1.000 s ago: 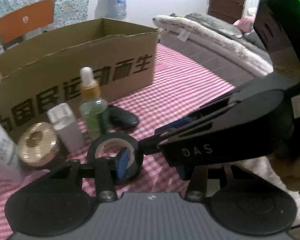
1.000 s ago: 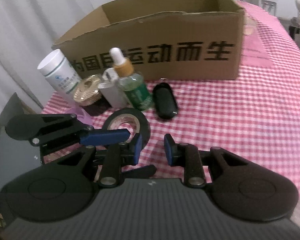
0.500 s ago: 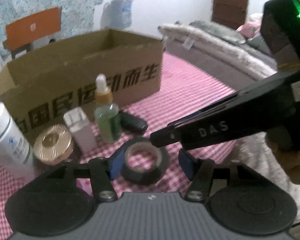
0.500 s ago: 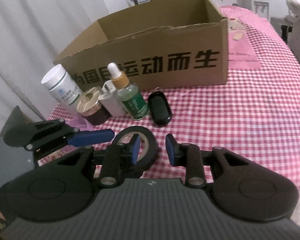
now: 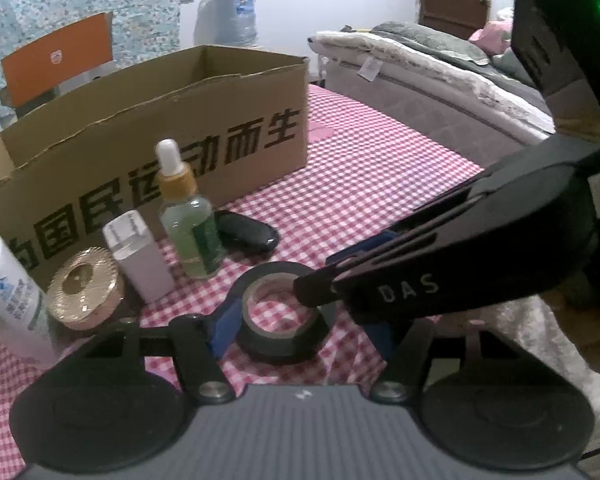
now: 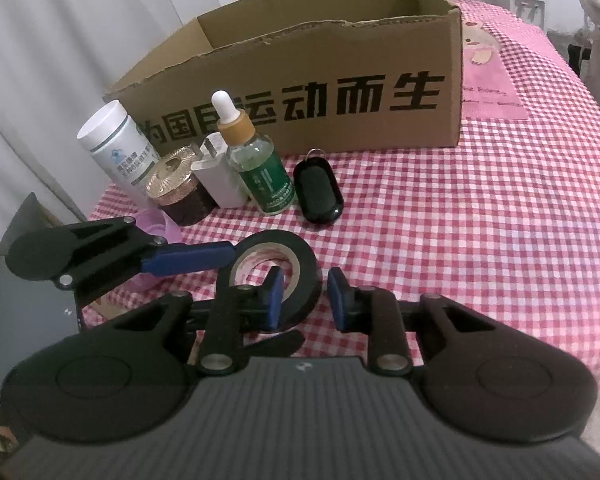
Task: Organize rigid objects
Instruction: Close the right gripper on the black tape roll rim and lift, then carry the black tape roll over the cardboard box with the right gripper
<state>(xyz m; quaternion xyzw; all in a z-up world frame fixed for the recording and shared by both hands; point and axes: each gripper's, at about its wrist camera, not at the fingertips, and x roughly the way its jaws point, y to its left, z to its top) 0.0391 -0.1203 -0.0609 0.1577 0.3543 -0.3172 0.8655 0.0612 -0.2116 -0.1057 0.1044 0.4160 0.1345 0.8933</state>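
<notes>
Black tape roll (image 5: 286, 312) lies flat on the checked cloth (image 6: 440, 220), in front of the cardboard box (image 6: 320, 92). Left gripper (image 5: 300, 332) has just been opening, jaws wide around the roll (left pad near it). Right gripper (image 6: 304, 300) narrowly parted, straddling the roll's wall; contact unclear.

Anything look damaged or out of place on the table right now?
Only the cardboard box: its front top edge is torn and ragged. Dropper bottle and white bottle stand upright; nothing spilled.
</notes>
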